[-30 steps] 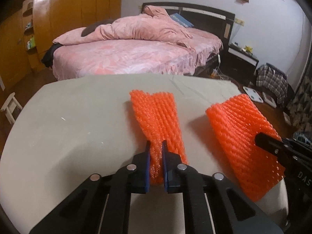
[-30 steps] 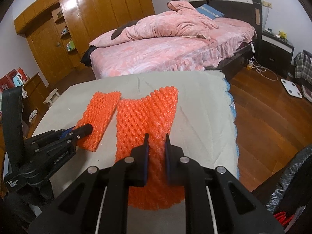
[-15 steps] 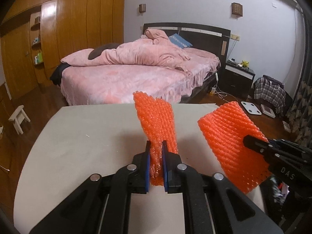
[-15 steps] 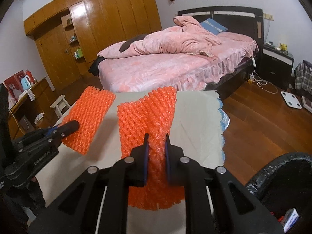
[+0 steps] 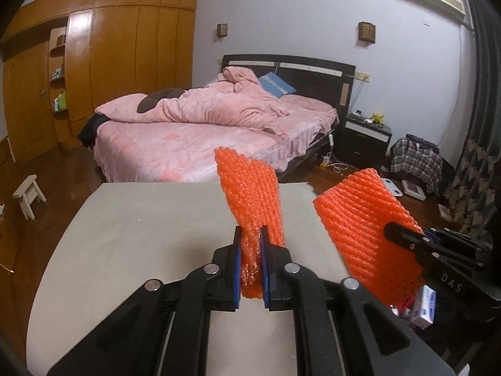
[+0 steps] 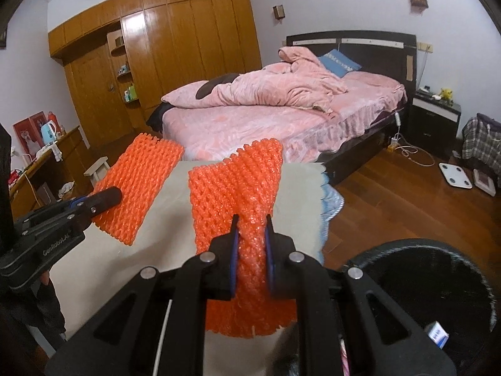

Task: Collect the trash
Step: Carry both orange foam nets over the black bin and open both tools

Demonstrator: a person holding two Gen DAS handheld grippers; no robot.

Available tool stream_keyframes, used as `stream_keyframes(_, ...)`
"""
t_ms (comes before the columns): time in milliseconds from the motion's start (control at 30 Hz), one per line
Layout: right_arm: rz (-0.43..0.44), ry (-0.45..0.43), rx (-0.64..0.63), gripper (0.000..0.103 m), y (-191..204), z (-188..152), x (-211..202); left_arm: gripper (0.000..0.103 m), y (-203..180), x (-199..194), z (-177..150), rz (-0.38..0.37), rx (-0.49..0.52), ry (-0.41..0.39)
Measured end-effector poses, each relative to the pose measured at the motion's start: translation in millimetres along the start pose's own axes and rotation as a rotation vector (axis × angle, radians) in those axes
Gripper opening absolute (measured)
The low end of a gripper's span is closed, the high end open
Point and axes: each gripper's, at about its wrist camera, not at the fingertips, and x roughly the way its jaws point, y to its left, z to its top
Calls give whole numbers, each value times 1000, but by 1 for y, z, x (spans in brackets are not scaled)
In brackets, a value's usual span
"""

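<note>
Beyond the near edge of the beige-covered table, a pink bed is seen at the far wall. Low at the right, a black bin is seen beside the table. Above the table, a narrow orange foam net is clamped by the left gripper, and a wider orange foam net is pinched by the right gripper.
</note>
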Motion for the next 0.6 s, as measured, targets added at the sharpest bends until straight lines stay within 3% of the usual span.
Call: stream_keyframes(600,-94,-111,-1,13,-37,-19,-120,10,-84,-74,-1,-126,78,-81)
